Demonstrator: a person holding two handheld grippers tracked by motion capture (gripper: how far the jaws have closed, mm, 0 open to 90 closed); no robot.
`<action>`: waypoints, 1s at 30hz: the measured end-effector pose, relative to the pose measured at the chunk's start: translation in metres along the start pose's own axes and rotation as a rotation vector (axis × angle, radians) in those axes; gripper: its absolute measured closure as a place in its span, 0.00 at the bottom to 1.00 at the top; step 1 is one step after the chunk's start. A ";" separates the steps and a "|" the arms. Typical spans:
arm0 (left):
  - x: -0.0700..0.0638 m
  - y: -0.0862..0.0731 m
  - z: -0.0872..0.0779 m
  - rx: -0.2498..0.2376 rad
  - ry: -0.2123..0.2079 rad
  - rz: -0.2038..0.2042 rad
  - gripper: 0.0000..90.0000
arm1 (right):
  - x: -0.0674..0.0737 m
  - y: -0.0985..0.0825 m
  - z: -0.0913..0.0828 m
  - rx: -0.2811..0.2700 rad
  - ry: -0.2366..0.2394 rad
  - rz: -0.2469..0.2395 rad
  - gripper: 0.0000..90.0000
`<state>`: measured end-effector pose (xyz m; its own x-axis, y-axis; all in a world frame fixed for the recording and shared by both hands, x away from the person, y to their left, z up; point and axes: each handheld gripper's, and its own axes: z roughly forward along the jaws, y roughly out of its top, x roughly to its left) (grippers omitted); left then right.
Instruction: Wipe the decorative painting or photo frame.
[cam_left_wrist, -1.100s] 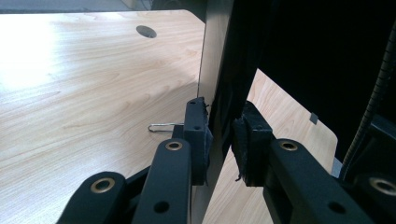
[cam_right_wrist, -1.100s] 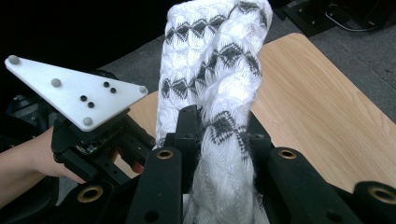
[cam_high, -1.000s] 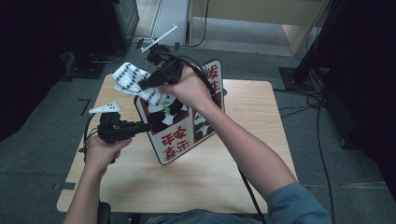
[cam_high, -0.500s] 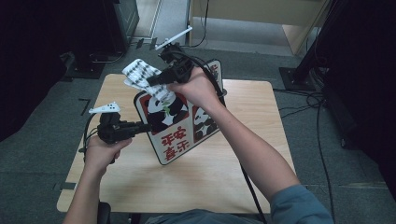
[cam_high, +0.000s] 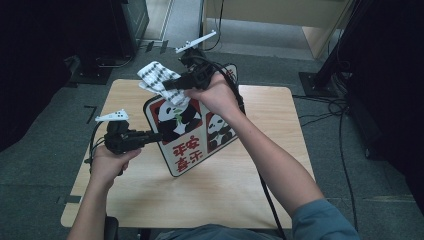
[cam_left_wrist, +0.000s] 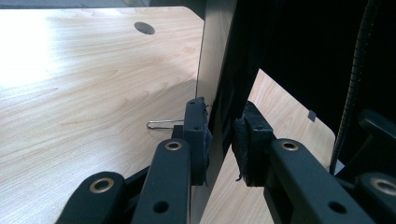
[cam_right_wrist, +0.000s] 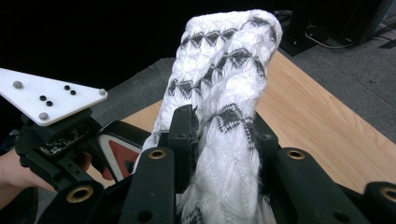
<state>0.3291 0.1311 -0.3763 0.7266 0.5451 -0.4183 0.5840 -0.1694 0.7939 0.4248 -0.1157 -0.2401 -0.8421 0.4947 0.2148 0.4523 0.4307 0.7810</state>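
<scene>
While the left gripper (cam_high: 155, 136) clamps the panda bag (cam_high: 192, 135), the right gripper (cam_high: 172, 86) grips the cloth (cam_high: 156, 75).

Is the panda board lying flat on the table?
No, the left gripper holds the panda board tilted up off the table.

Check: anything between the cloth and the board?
Nothing visible. The cloth, between the right gripper's jaws, which have just been opening, overlaps the board's top corner; the left gripper clamps its edge lower down.
</scene>
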 end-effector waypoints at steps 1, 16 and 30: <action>0.000 0.000 0.000 0.000 0.000 0.000 0.85 | 0.000 -0.001 0.000 -0.004 -0.002 0.000 0.78; 0.000 0.000 0.000 0.004 -0.006 0.002 0.85 | -0.011 -0.009 -0.009 -0.046 -0.020 0.004 0.77; 0.000 0.000 0.000 0.007 -0.011 0.005 0.85 | -0.024 -0.014 -0.018 -0.073 -0.043 0.019 0.77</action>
<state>0.3292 0.1311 -0.3767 0.7337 0.5347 -0.4193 0.5826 -0.1776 0.7931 0.4331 -0.1477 -0.2457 -0.8192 0.5351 0.2061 0.4445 0.3655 0.8178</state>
